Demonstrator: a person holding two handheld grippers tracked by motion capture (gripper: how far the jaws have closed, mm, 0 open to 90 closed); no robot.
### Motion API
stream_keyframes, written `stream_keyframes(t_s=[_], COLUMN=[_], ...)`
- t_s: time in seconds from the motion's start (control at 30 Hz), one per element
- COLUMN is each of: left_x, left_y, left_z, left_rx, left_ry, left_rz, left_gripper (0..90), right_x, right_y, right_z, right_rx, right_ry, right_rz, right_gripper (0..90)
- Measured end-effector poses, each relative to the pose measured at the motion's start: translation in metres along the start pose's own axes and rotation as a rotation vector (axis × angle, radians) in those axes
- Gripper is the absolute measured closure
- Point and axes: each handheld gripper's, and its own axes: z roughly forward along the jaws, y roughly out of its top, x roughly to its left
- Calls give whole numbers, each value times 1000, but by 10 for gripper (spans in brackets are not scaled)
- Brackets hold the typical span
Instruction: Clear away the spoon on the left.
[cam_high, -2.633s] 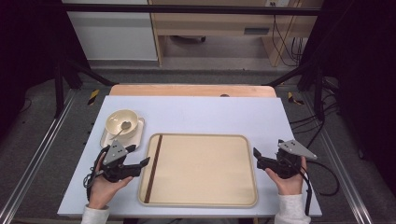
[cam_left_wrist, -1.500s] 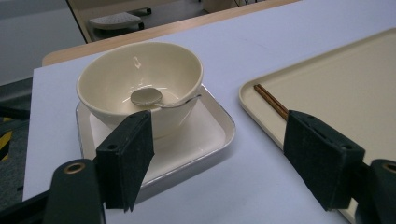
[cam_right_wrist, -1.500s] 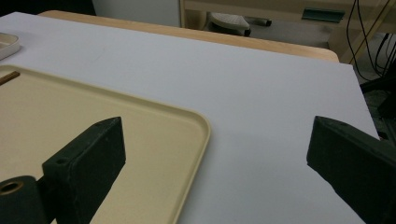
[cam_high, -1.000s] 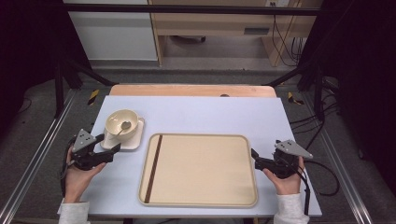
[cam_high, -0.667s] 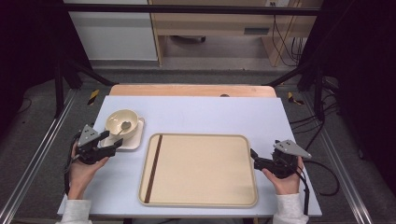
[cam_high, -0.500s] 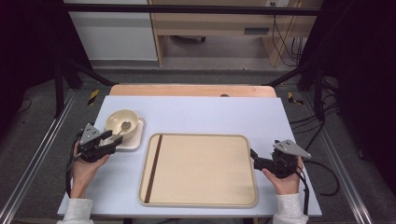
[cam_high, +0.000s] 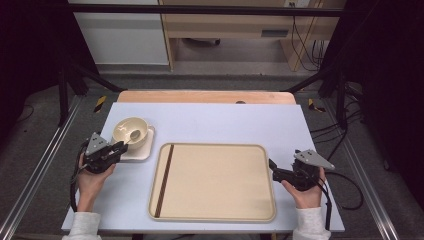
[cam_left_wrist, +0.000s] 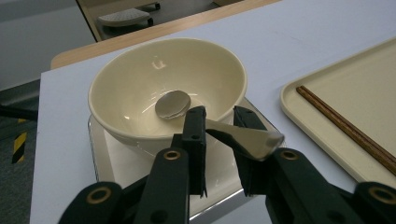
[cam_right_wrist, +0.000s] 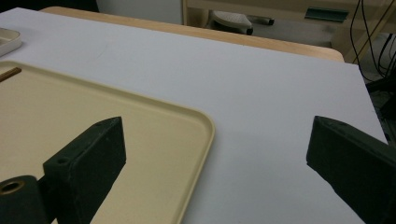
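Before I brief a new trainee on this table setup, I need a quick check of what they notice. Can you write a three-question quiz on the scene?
1. True or false: the spoon has its scoop end inside the bowl.
2. What does the bowl stand on? A) the large tray B) a small square plate C) the bare table
3. Fill in: the thin dark chopsticks lie along the tray's ____ side in the high view.

Key: 1 true. 2 B. 3 left. Extra note: the left tongs have just been closing around the spoon's handle; the right tongs are open.
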Motion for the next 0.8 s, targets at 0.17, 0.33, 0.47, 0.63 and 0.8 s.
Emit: stream_keyframes(t_s=[0.17, 0.33, 0.47, 0.63, 0.8], left_x=[-2, -2, -1, -3, -4], left_y=[1, 2, 3, 3, 4], left_z=[-3, -9, -11, -12, -13], left_rx=[-17, -48, -60, -61, -69], left_ry=[27, 22, 22, 16, 9], left_rz=[19, 11, 1, -4, -9], left_gripper=[806, 841, 863, 884, 886], right_x=[1, 2, 2, 1, 2], right_y=[0, 0, -1, -1, -1], right_z=[1, 2, 2, 3, 3], right_rx=[0, 6, 10, 9, 8], right_ry=[-4, 0, 0, 0, -2], right_rz=[-6, -6, -9, -10, -12], right_gripper=[51, 51, 51, 52, 52])
